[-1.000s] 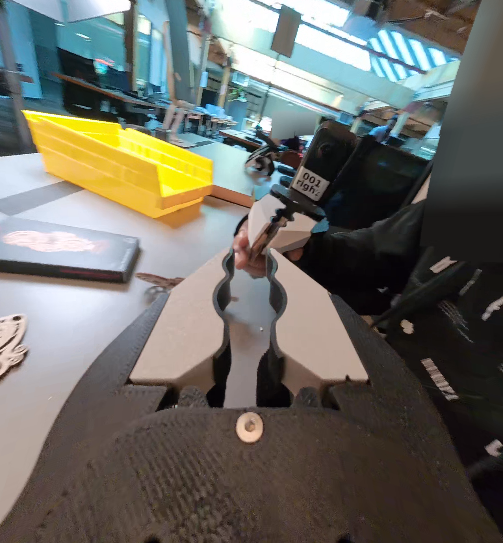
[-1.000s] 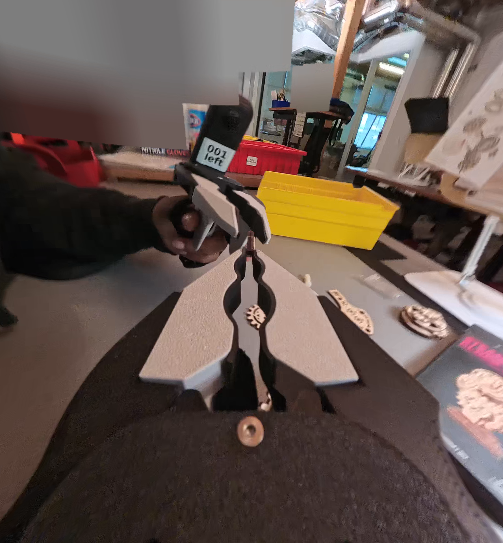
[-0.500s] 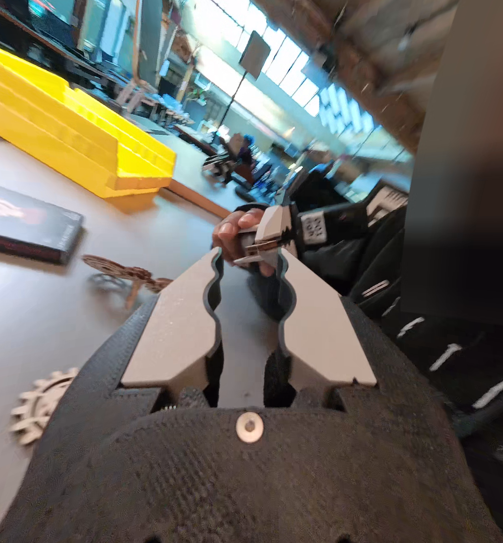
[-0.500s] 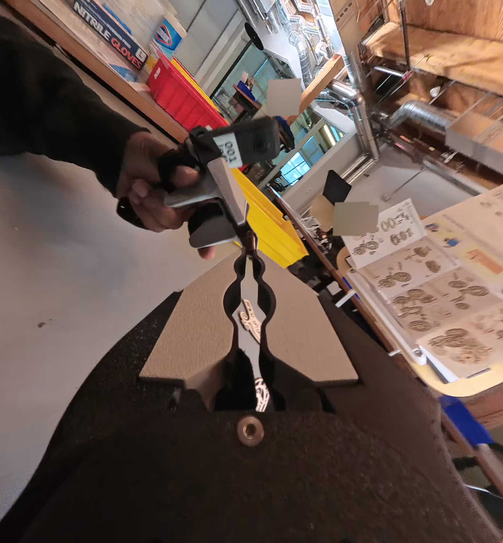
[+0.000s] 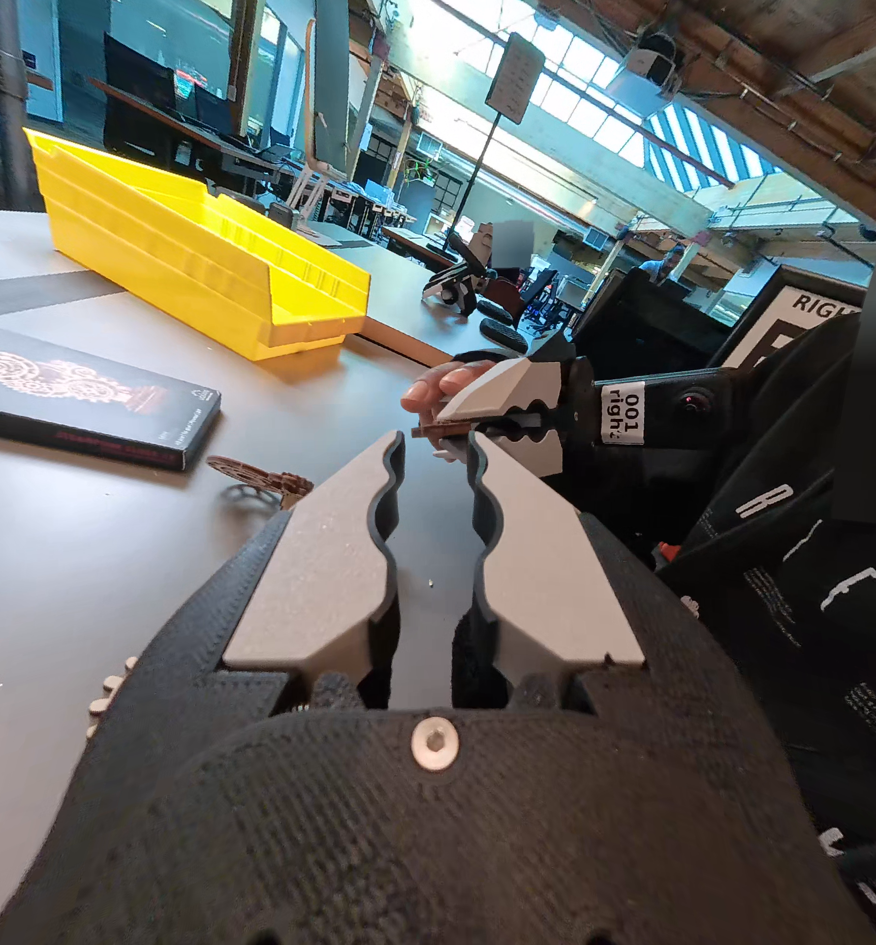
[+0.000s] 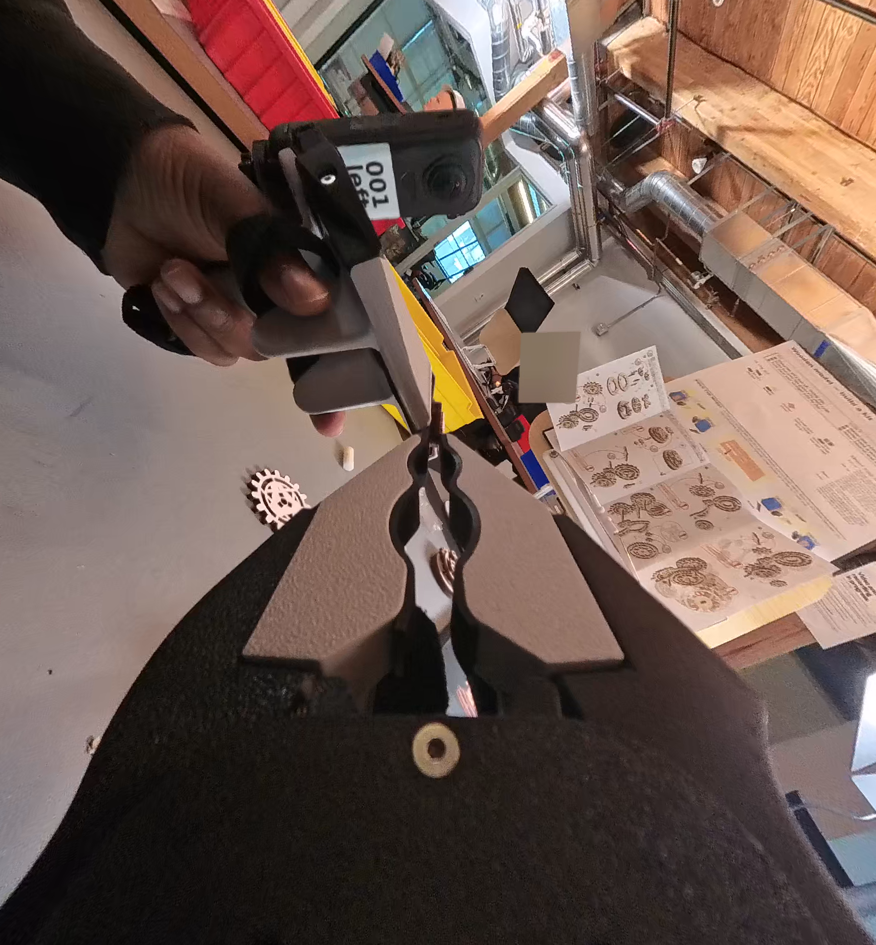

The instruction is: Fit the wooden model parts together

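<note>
My right gripper (image 6: 433,441) is shut on a thin dark wooden part (image 6: 437,417) that sticks out past its tips. In the left wrist view the right gripper (image 5: 448,430) lies turned on its side and holds the wooden part (image 5: 433,429) flat, just beyond my left fingertips. My left gripper (image 5: 436,442) is open and empty, with its tips right at the part. In the right wrist view the left gripper (image 6: 415,404) points down at the part, held by a hand (image 6: 190,286). A wooden gear assembly (image 5: 259,478) lies on the grey table (image 5: 93,537).
A yellow bin (image 5: 195,255) stands at the back of the table. A black box (image 5: 78,404) lies at the left. A loose gear (image 6: 277,496) and a small white peg (image 6: 346,456) lie on the table. Instruction sheets (image 6: 707,486) stand on a holder to the right.
The right gripper has rolled onto its side, still holding the wooden part. The left gripper has levelled out and stays open. The two sets of tips have stayed close together.
</note>
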`<move>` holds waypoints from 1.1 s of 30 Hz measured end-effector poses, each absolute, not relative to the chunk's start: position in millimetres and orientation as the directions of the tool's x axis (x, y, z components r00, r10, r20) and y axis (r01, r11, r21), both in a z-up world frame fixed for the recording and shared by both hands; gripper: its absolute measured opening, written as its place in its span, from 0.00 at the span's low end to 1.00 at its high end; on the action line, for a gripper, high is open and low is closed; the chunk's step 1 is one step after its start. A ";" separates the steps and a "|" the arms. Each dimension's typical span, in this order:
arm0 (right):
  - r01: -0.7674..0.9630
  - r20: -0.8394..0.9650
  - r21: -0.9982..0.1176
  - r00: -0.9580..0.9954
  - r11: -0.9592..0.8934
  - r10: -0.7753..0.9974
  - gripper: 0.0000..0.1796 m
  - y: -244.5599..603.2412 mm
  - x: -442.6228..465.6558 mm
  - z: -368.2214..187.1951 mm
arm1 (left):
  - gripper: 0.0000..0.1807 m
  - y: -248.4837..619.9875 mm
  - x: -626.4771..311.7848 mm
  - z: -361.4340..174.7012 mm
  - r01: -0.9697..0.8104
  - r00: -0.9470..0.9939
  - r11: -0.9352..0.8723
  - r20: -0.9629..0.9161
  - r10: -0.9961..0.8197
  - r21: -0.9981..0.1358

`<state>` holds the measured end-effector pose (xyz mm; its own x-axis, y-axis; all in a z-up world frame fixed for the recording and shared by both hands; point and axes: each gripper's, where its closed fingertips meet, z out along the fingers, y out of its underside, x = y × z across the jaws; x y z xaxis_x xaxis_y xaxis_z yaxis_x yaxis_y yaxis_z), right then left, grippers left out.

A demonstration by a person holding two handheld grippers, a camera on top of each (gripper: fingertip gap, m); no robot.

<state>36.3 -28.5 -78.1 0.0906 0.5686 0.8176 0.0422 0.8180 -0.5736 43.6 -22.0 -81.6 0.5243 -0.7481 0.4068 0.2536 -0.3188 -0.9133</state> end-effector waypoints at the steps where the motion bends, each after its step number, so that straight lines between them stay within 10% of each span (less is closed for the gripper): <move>1: 0.044 0.816 -0.576 0.090 0.816 0.571 0.00 -28.3 36.0 -78.6 | 0.11 -22.1 43.7 -81.7 0.249 0.528 -0.316 0.402 -0.748 -0.915; 33: 0.072 0.812 -0.583 0.099 0.809 0.576 0.00 -25.7 31.0 -83.3 | 0.11 -20.3 39.4 -83.9 0.164 0.604 -0.266 0.309 -0.734 -0.950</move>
